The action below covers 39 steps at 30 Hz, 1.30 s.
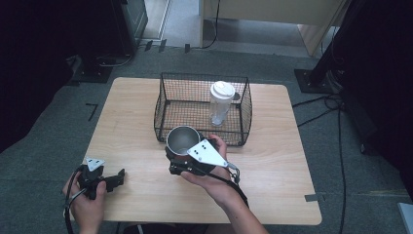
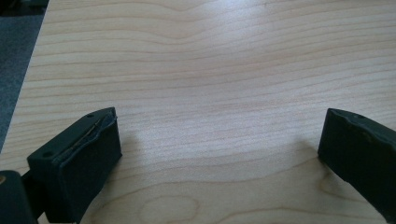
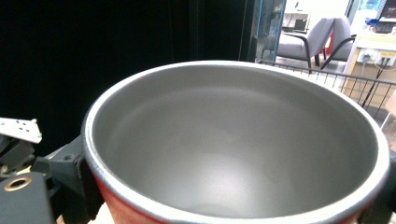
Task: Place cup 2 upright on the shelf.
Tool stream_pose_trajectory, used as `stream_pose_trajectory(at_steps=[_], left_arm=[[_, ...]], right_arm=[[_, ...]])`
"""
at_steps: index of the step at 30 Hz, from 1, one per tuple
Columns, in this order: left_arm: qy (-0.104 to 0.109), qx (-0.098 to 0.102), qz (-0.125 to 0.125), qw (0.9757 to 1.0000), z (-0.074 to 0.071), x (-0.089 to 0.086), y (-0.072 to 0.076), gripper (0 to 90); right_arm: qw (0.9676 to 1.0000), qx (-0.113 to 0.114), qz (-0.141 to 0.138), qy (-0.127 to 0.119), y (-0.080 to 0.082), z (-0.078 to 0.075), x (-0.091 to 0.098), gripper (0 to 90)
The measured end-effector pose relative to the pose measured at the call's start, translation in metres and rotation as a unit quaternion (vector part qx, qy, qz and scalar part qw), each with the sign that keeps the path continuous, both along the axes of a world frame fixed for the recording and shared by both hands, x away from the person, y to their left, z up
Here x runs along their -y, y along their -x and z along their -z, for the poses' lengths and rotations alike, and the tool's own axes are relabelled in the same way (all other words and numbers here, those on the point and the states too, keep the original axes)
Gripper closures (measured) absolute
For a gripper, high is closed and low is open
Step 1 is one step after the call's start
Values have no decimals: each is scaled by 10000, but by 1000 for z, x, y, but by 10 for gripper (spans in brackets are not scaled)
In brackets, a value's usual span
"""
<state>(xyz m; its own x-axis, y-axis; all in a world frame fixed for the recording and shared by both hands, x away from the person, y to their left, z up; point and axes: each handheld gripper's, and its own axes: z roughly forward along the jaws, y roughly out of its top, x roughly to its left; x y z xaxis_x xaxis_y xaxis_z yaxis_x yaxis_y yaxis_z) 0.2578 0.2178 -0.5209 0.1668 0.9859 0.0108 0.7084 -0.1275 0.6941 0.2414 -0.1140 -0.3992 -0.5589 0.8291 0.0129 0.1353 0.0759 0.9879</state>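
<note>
Left gripper (image 1: 113,180) rests on table (image 1: 272,161) near front-left edge, jaws spread wide, nothing between — idle, parked clear of work. Right gripper (image 1: 176,163) clamped on red cup (image 1: 182,140), steel-lined, mouth up, held just before wire basket (image 1: 168,109) — likely bound for it. Inside basket, lidded clear tumbler (image 1: 220,103) stands upright at right; left half free.

The left gripper (image 1: 119,176) is resting low, jaws gaping wide apart. The right gripper (image 1: 174,158) is clamping something, lifted in the right hand (image 1: 207,179).
</note>
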Motion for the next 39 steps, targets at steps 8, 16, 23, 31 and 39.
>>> stream_pose_trajectory(at_steps=[8,16,23,31,39], left_arm=[[0,-2,2,10000,0,0,0,0],[4,2,-3,10000,0,0,0,0],[5,3,-4,10000,0,0,0,0],[3,0,-1,10000,0,0,0,0],[3,0,-2,10000,0,0,0,0]], right_arm=[[9999,65,85,-65,-14,-9,-2,74],[9994,181,254,-153,-28,-17,-3,74],[9989,213,359,-229,-37,-22,-3,74],[9981,236,461,-325,-50,-24,-4,74],[9969,253,607,-442,-68,-26,-6,74]])
